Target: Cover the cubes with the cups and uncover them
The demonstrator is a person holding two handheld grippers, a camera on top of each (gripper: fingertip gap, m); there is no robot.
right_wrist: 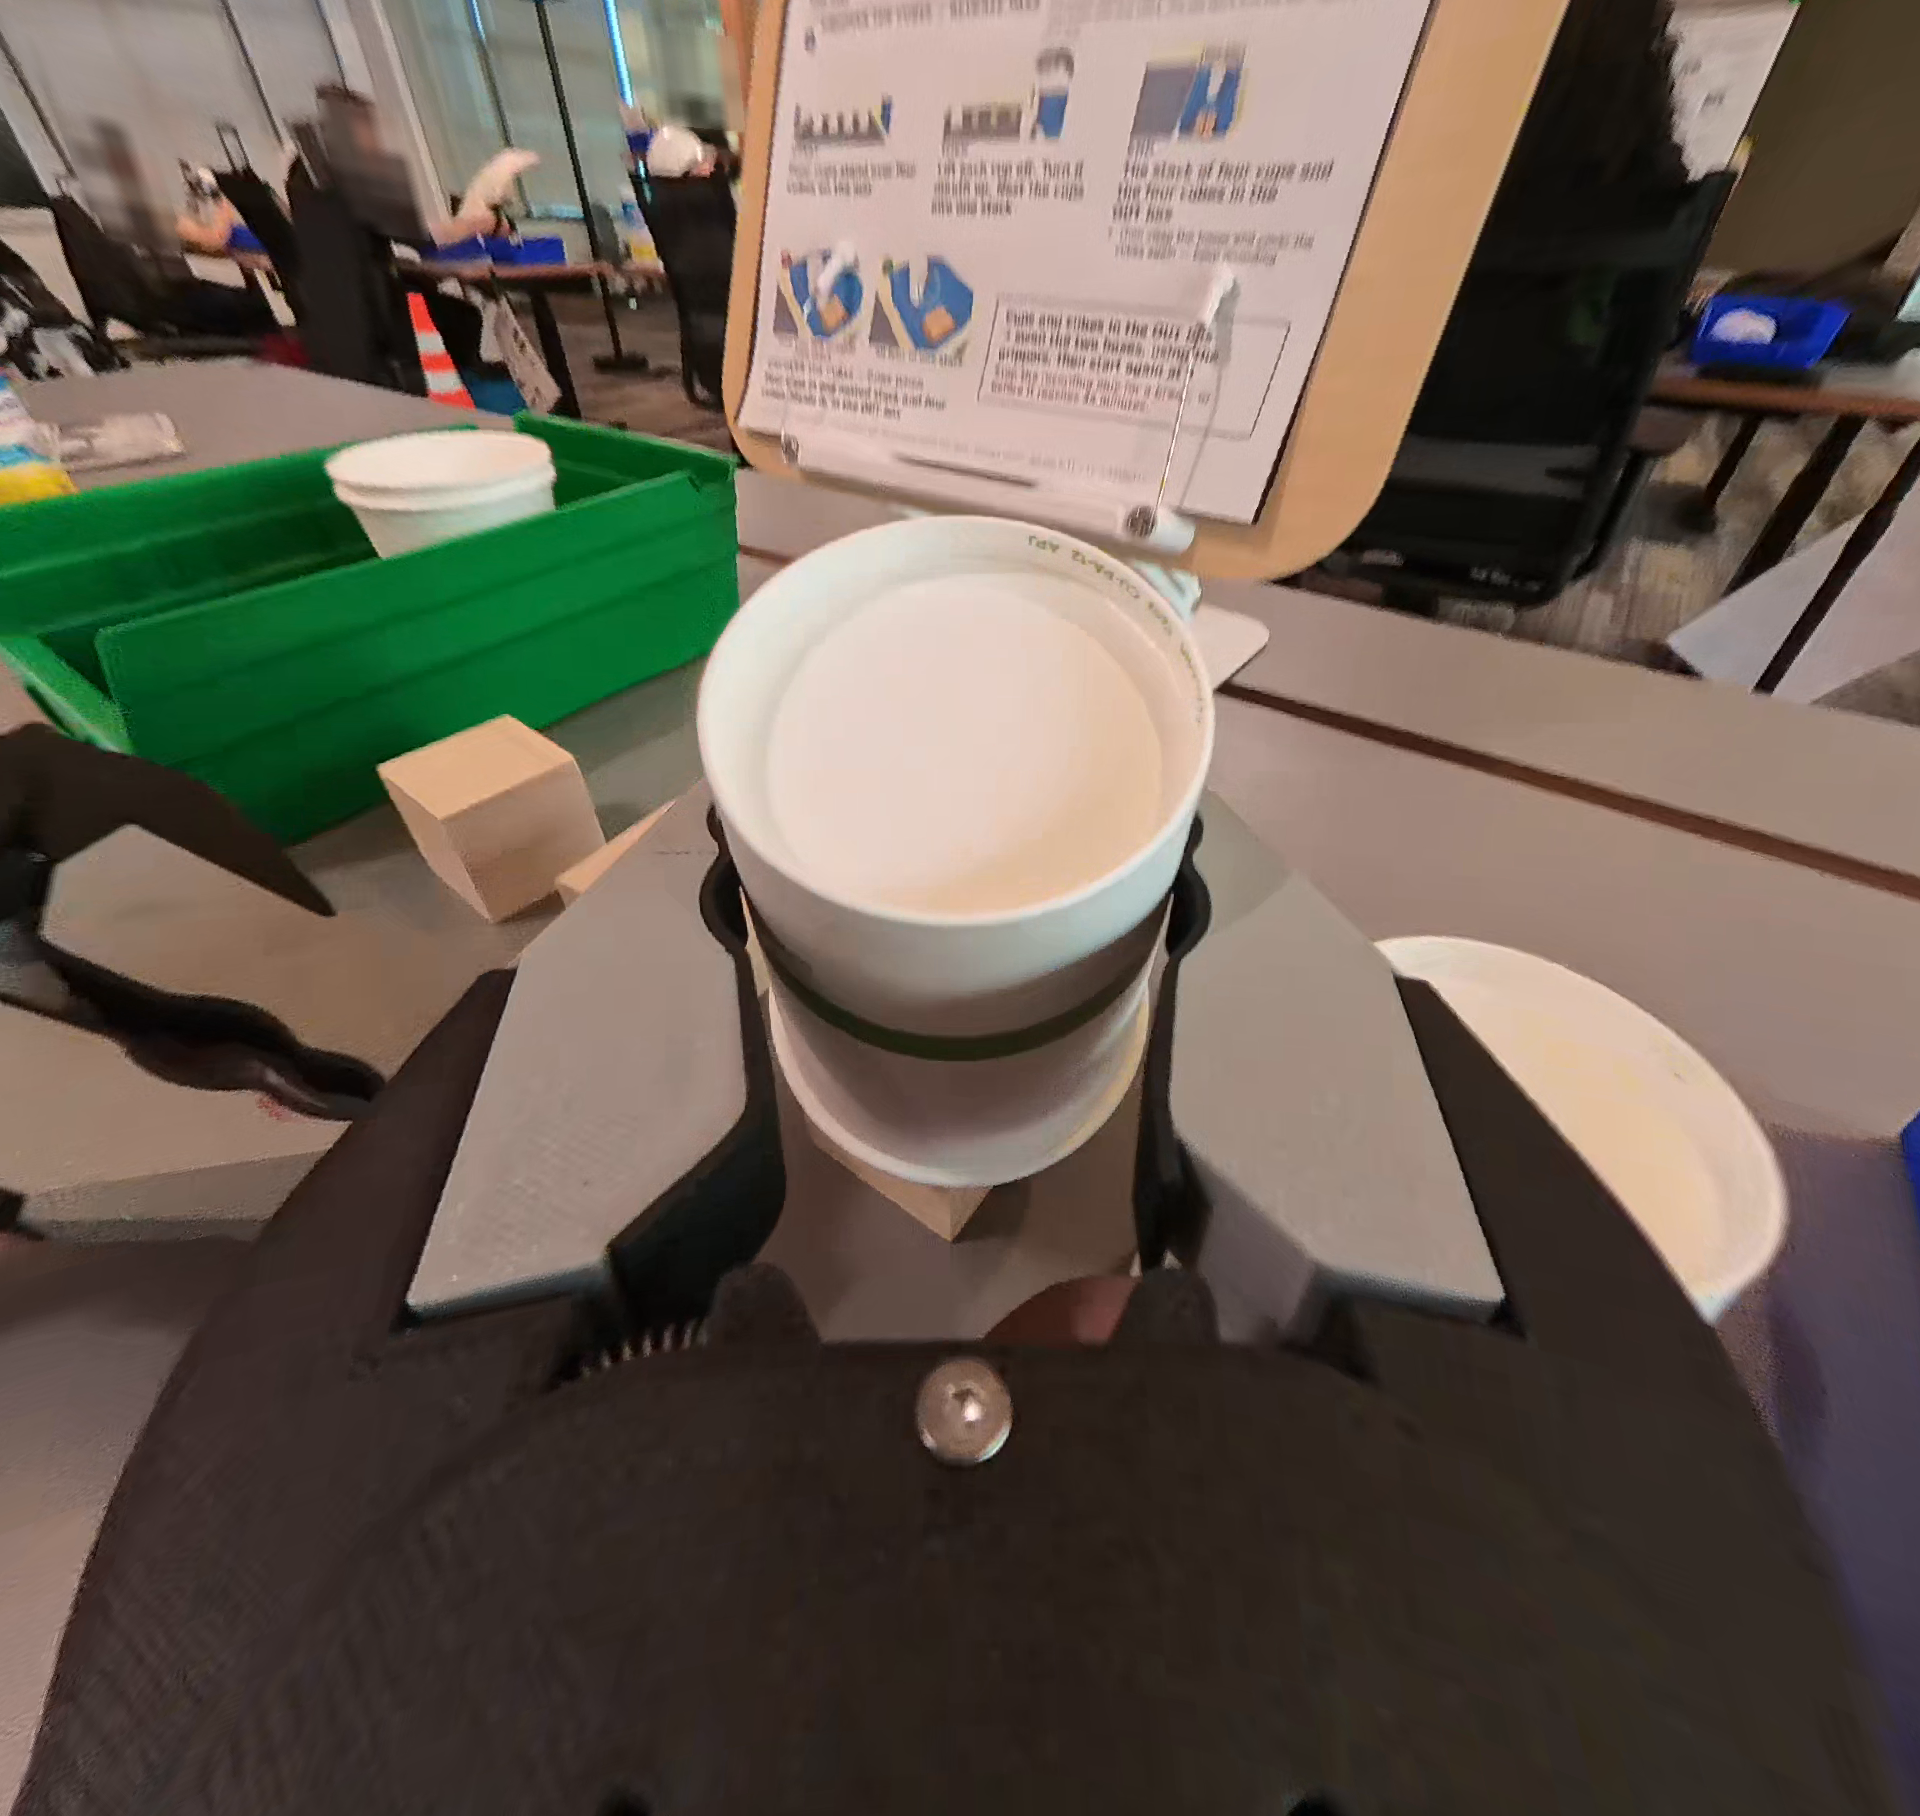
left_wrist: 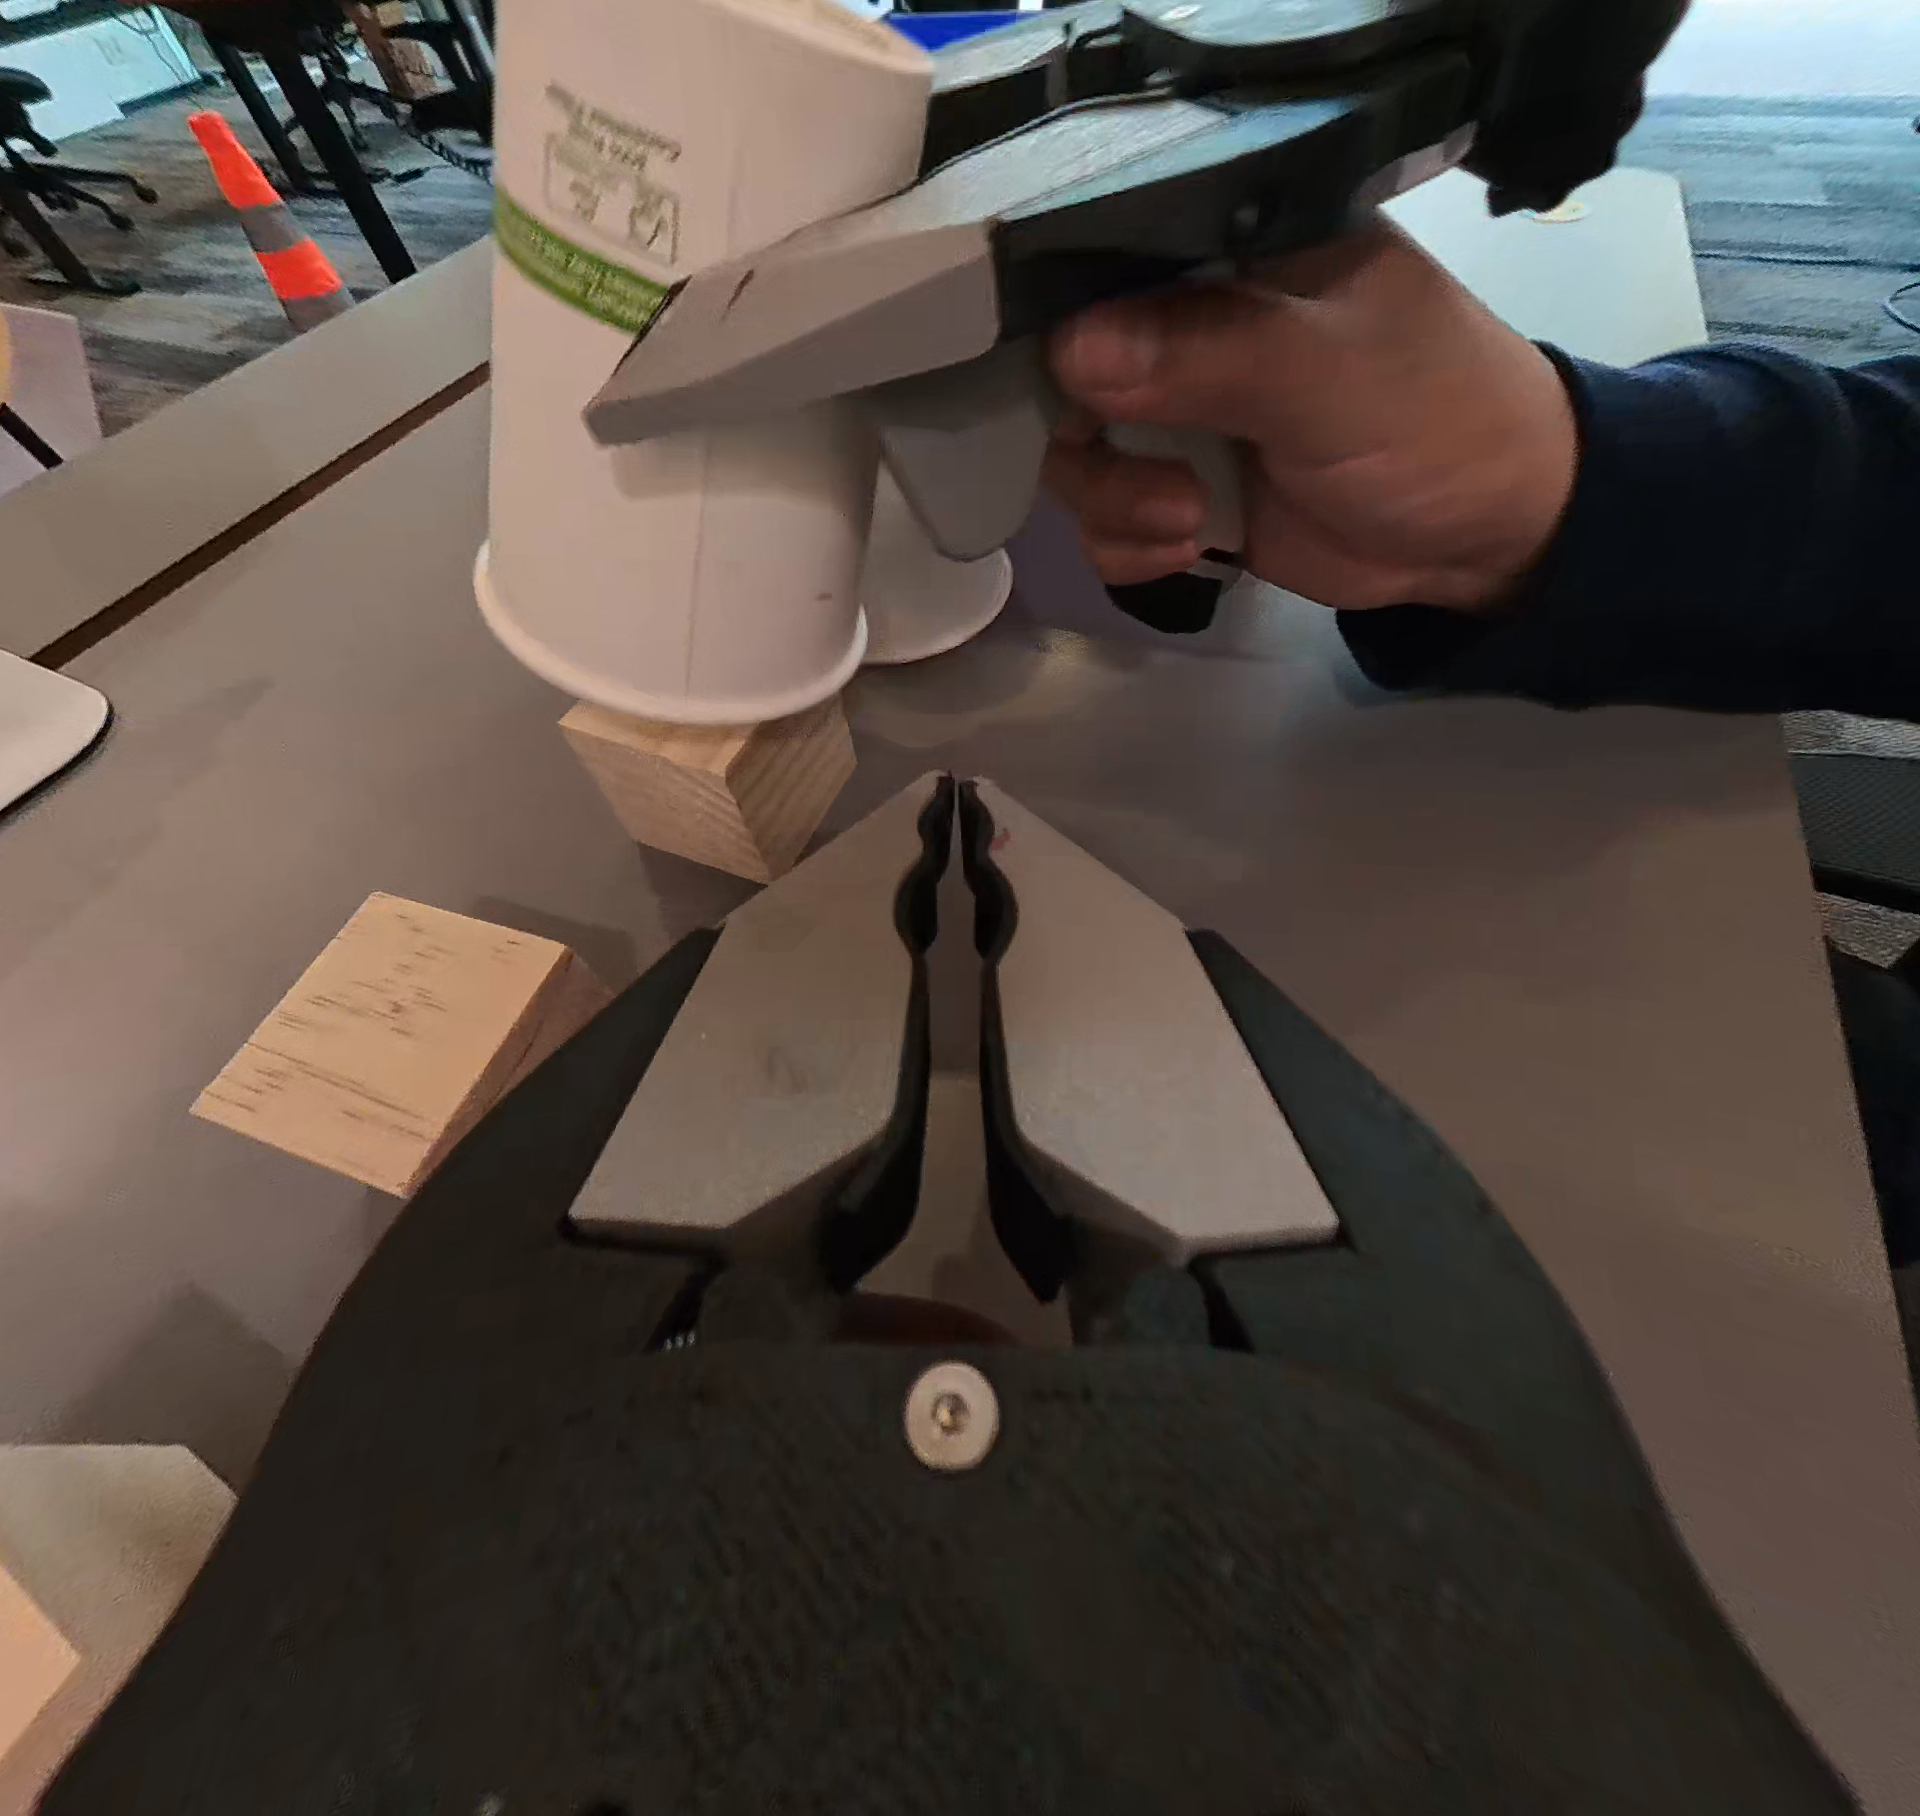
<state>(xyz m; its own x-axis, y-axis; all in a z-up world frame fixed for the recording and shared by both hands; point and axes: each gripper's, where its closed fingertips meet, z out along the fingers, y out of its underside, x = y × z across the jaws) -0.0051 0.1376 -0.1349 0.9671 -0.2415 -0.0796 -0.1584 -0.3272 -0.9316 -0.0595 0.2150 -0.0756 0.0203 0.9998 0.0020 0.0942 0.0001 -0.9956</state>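
We see the right gripper [right_wrist: 956, 935] clamped on an upside-down white paper cup [right_wrist: 951, 831], both pads pressed against its sides near a thin green band. The cup hangs tilted with its rim over a wooden cube [left_wrist: 717, 790] on the grey table [left_wrist: 1351, 935], the rim hiding the cube's top. The left gripper [left_wrist: 958, 784] hovers low just beside that cube, its jaws closed with nothing between them.

As for writing, the cup carries small print and logos above its green band [left_wrist: 577, 270] in the left wrist view, blurred past reading, and tiny lettering runs round the base rim in the right wrist view. A printed instruction sheet [right_wrist: 1091, 156] with small pictures stands clipped to a tan board behind the cup; we leave its words aside.

Only the left wrist view shows the hand [left_wrist: 1309, 457] squeezing the right gripper's trigger, a second upside-down cup [left_wrist: 935, 603] just behind the held one, a nearer wooden block [left_wrist: 384, 1039], and an orange cone [left_wrist: 265, 218] on the floor. Only the right wrist view shows a green bin [right_wrist: 364, 623] holding stacked cups [right_wrist: 447, 499], a cube [right_wrist: 488, 810] in front of the bin, and another white cup [right_wrist: 1600, 1101] at the right edge.
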